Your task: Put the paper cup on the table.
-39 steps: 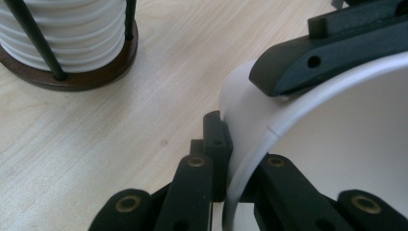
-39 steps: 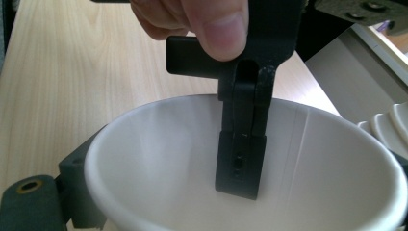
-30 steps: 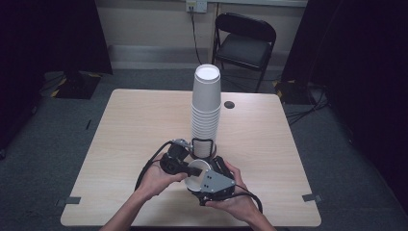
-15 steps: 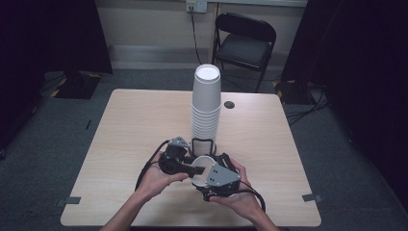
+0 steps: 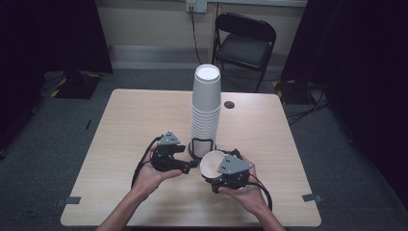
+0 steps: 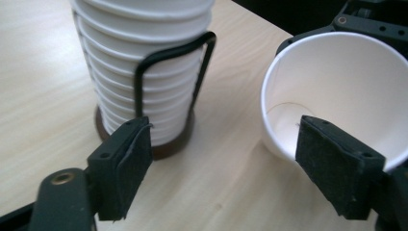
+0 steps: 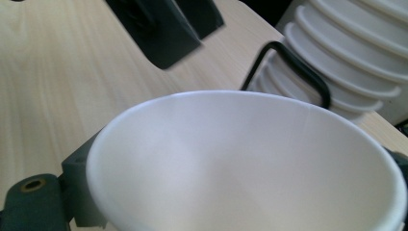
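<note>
Both grippers sit low over the near half of the table [image 5: 125, 125], one in each of the person's two hands. Left gripper [image 5: 188, 164] points toward the centre, and its two jaws have just been opening: in the left gripper view they stand wide apart with bare tabletop between them and nothing pressed by either pad. Right gripper [image 5: 216, 169] carries one white paper cup [image 5: 211, 163], tipped so that its open mouth faces up and toward the left gripper; in the right gripper view the cup's rim spreads across the frame with a dark jaw against its outer wall at lower left, so the jaws are clamped on the cup. That cup is just beside the left gripper's tips and apart from them. Behind the two grippers stands one tall stack of white cups [image 5: 206, 108], set upside down in one black wire holder [image 5: 201, 146] on a round dark base; about ten nested rims can be counted in its lower part. One small dark round spot [image 5: 229, 104] lies on the table right of the stack. One black folding chair [image 5: 245, 41] stands beyond the far edge.
</note>
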Available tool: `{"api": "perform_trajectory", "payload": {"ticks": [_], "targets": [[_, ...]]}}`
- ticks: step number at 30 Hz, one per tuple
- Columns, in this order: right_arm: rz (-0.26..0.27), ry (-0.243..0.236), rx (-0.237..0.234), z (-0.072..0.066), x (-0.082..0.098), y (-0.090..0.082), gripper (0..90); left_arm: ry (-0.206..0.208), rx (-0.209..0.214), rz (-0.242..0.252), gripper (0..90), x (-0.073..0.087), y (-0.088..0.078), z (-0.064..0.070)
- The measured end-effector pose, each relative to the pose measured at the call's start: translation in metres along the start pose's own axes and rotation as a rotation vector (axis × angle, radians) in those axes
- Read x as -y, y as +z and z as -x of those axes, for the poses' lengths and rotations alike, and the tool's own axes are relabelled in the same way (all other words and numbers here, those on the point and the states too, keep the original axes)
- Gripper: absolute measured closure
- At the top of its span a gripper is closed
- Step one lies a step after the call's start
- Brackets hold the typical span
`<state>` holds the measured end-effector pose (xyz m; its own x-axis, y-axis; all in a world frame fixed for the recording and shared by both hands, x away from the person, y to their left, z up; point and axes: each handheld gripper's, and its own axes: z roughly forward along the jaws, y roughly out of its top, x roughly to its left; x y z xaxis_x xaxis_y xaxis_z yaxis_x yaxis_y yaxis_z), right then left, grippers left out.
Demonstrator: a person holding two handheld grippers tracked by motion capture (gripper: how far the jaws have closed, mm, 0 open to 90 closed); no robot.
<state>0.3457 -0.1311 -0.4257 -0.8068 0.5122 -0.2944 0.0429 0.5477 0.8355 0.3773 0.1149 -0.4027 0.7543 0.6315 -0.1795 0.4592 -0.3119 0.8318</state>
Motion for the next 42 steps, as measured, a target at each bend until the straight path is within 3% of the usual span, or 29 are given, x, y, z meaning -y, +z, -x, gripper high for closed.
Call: {"api": "perform_trajectory", "payload": {"ticks": [3, 9, 12, 15, 18, 22, 27, 34, 39, 42], "targets": [[0.027, 0.096, -0.011, 0.009, 0.005, -0.003, 10.6, -0.004, -0.002, 0.023, 20.9, 0.001, -0.004, -0.002], [0.062, 0.187, 0.007, 0.022, 0.01, -0.011, 10.5, 0.017, -0.019, 0.024, 21.3, 0.008, -0.008, -0.005], [0.09, 0.237, 0.018, 0.029, 0.012, -0.014, 10.5, -0.017, -0.014, 0.034, 21.8, 0.01, -0.008, -0.007], [0.099, 0.258, 0.041, 0.038, 0.013, -0.016, 10.5, 0.012, -0.03, 0.023, 21.9, 0.015, -0.008, -0.008], [0.112, 0.284, 0.061, 0.049, 0.015, -0.018, 10.5, 0.032, -0.009, 0.025, 21.7, 0.021, -0.011, -0.011], [0.117, 0.32, 0.081, 0.06, 0.018, -0.019, 10.4, 0.057, -0.042, 0.025, 21.5, 0.028, -0.019, -0.014], [0.138, 0.376, 0.101, 0.076, 0.024, -0.018, 10.2, 0.047, -0.086, 0.031, 20.9, 0.04, -0.026, -0.021], [0.136, 0.426, 0.15, 0.097, 0.029, -0.013, 9.9, -0.024, -0.083, 0.03, 16.7, 0.056, -0.03, -0.033], [0.127, 0.455, 0.194, 0.113, 0.034, -0.005, 9.7, -0.018, -0.113, 0.027, 16.7, 0.063, -0.033, -0.038], [0.143, 0.48, 0.213, 0.121, 0.037, 0.001, 9.6, -0.023, -0.108, 0.034, 16.8, 0.064, -0.033, -0.039]]}}
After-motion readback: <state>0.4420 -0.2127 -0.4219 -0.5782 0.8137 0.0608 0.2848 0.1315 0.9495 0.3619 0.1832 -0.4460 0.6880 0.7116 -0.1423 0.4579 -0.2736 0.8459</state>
